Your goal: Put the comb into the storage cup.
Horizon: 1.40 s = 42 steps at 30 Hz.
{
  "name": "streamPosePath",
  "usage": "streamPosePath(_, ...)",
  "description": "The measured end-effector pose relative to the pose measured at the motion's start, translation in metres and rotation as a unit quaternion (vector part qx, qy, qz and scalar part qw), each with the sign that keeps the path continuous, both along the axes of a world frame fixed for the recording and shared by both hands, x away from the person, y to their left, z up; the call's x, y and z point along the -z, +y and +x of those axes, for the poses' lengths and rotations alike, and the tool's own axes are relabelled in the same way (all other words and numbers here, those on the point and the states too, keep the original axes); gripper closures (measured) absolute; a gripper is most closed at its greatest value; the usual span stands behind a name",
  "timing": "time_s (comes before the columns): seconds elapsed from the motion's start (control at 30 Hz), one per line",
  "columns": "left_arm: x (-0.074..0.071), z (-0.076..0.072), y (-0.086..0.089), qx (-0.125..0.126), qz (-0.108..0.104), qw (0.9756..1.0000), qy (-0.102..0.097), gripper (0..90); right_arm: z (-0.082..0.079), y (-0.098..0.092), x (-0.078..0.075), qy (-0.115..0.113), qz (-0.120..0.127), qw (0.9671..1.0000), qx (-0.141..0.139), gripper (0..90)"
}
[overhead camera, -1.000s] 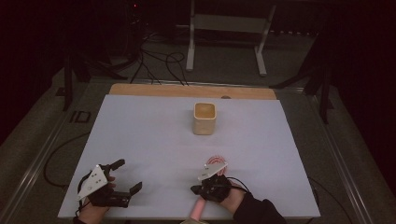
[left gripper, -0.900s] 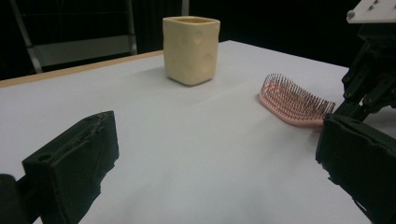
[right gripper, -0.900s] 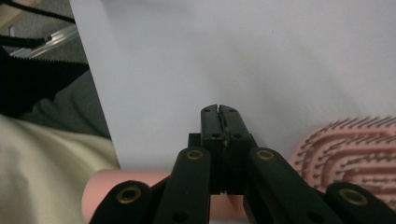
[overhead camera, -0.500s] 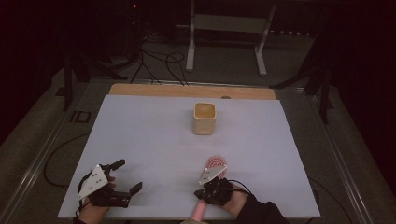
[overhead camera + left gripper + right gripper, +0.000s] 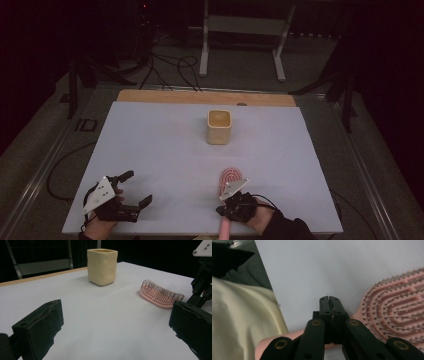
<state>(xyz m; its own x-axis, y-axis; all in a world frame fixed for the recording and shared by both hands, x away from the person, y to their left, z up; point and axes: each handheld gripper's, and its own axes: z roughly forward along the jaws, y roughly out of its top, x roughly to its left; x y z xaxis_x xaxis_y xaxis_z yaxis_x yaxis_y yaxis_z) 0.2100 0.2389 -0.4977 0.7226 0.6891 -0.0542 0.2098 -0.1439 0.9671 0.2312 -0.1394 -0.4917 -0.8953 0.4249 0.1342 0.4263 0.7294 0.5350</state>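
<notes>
A pink hairbrush (image 5: 232, 176) lies bristles up on the white table sheet (image 5: 165, 145), near the front edge, with its handle (image 5: 224, 227) reaching over that edge. My right gripper (image 5: 228, 195) sits over the neck of the brush. In the right gripper view its jaws (image 5: 329, 298) are pressed together, tips on the sheet. The handle (image 5: 269, 342) passes beneath them and the brush head (image 5: 397, 310) lies to the right. My left gripper (image 5: 137, 187) rests at the front left, open with nothing between its jaws (image 5: 115, 325). A cream cup (image 5: 219, 127) stands upright mid-table.
The left gripper view shows the cup (image 5: 102, 263) ahead and the brush (image 5: 160, 293) to the right. A wooden strip (image 5: 200, 97) borders the table's far edge. Cables and a metal stand (image 5: 240, 30) lie on the dark floor beyond.
The right gripper has shifted slightly toward the near edge. The brush, the cup and the left gripper stay where they were.
</notes>
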Motion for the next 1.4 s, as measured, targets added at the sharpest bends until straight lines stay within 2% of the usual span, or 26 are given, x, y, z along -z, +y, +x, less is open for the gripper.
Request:
streamPosePath(0.07, 0.0, 0.0, 0.0, 0.0, 0.001, 1.0, -0.001, 0.1, 0.0, -0.002, 0.0, 0.001, -0.001, 1.0, -0.002, 90.0)
streamPosePath(0.13, 0.0, 0.0, 0.0, 0.0, 0.0, 1.0, -0.001, 0.2, -0.003, -0.011, -0.002, -0.002, -0.019, 0.9998, -0.001, 90.0)
streamPosePath(0.2, 0.0, 0.0, 0.0, 0.0, -0.001, 1.0, -0.002, 0.2, -0.003, -0.017, -0.003, -0.001, -0.026, 0.9997, 0.0, 90.0)
streamPosePath(0.47, -0.001, 0.0, 0.0, 0.0, 0.001, 1.0, -0.002, 0.1, -0.005, -0.032, -0.004, 0.004, -0.036, 0.9994, 0.004, 90.0)
streamPosePath(0.53, -0.001, -0.001, 0.0, 0.0, 0.001, 1.0, -0.002, 0.2, -0.007, -0.039, -0.005, 0.008, -0.048, 0.9988, 0.002, 90.0)
streamPosePath(0.6, -0.001, -0.001, 0.0, -0.001, 0.002, 1.0, -0.002, 0.2, -0.008, -0.04, -0.005, 0.007, -0.049, 0.9987, 0.003, 90.0)
streamPosePath(0.67, -0.001, -0.001, 0.0, -0.001, 0.0, 1.0, -0.002, 0.2, -0.01, -0.046, -0.006, 0.009, -0.066, 0.9977, 0.005, 90.0)
streamPosePath(0.7, -0.001, -0.001, 0.0, -0.001, 0.0, 1.0, -0.002, 0.2, -0.01, -0.046, -0.006, 0.009, -0.066, 0.9977, 0.005, 90.0)
streamPosePath(0.73, -0.001, -0.001, 0.0, 0.0, 0.003, 1.0, -0.002, 0.2, -0.01, -0.051, -0.006, 0.004, -0.081, 0.9967, 0.008, 90.0)
streamPosePath(0.8, -0.001, -0.001, -0.001, 0.0, 0.002, 1.0, -0.002, 0.2, -0.009, -0.054, -0.006, 0.003, -0.089, 0.996, 0.011, 90.0)
streamPosePath(0.87, -0.001, -0.001, -0.001, 0.0, 0.001, 1.0, -0.002, 0.2, -0.005, -0.066, -0.005, -0.002, -0.104, 0.994, 0.033, 90.0)
streamPosePath(1.0, -0.001, 0.0, -0.001, 0.001, 0.001, 1.0, -0.002, 0.2, -0.002, -0.076, -0.005, -0.002, -0.1, 0.9938, 0.048, 90.0)
streamPosePath(1.17, -0.001, 0.0, -0.001, 0.001, 0.004, 1.0, -0.001, 0.2, 0.005, -0.091, -0.006, -0.001, -0.109, 0.9918, 0.067, 90.0)
streamPosePath(1.27, 0.0, 0.0, -0.001, 0.001, 0.004, 1.0, -0.001, 0.2, 0.011, -0.101, -0.007, -0.008, -0.112, 0.9907, 0.078, 90.0)
streamPosePath(1.4, -0.001, 0.0, -0.002, 0.0, 0.004, 1.0, -0.002, 0.2, 0.017, -0.108, -0.007, -0.009, -0.107, 0.9901, 0.091, 90.0)
